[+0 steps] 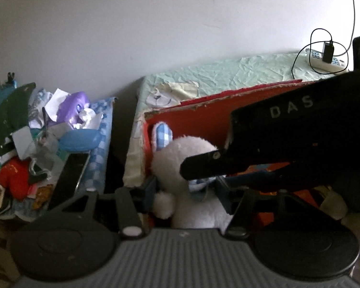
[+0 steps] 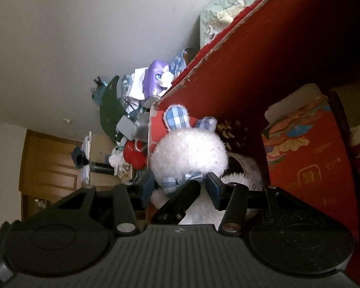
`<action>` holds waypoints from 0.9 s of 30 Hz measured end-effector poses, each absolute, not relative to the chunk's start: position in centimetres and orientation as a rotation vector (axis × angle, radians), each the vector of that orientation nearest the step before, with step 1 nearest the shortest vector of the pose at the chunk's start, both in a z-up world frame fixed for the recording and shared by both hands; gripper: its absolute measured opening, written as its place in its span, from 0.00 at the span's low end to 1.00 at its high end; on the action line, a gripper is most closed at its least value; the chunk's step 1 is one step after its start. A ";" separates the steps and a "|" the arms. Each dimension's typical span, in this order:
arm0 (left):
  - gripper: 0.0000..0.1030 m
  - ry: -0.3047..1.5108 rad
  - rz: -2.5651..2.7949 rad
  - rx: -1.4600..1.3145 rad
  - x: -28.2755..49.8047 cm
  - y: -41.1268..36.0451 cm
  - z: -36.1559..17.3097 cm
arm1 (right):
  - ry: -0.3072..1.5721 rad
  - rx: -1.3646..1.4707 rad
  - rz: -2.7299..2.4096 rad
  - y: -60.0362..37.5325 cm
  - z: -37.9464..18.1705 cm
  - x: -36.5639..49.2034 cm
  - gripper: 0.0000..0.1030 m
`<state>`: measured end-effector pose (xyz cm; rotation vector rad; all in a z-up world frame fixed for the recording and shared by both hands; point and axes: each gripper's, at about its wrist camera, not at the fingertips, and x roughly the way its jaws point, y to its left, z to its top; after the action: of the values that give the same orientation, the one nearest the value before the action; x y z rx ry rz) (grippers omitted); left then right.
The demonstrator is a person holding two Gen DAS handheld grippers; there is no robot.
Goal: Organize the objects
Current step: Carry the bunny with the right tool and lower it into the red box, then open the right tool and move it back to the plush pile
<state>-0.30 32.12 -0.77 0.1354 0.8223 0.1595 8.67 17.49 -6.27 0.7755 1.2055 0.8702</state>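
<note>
Item: white plush rabbit (image 2: 188,152), inside the red box (image 2: 252,55), held between both our grippers' jaws — left gripper (image 1: 184,187), right gripper (image 2: 180,187). Light, soft, squashy; we judge the body grips best.

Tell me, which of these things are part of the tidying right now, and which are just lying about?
In the job:
white plush bunny, between both grippers' fingers
red box
left gripper
right gripper

Lying about:
clutter pile with purple toy
power strip
pine cone
</note>
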 end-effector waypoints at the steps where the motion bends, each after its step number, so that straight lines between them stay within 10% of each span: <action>1: 0.60 0.823 0.157 0.138 -0.2 32.1 -0.8 | 1.209 0.775 0.881 17.4 -6.3 8.7 0.53; 27: 0.84 0.682 0.015 -0.059 -4.0 28.5 5.7 | 0.881 0.749 0.901 5.6 -1.6 4.7 0.51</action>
<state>-4.04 28.54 5.68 -0.0590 0.6818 0.0155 4.68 5.61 -1.59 0.7492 0.8812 0.9013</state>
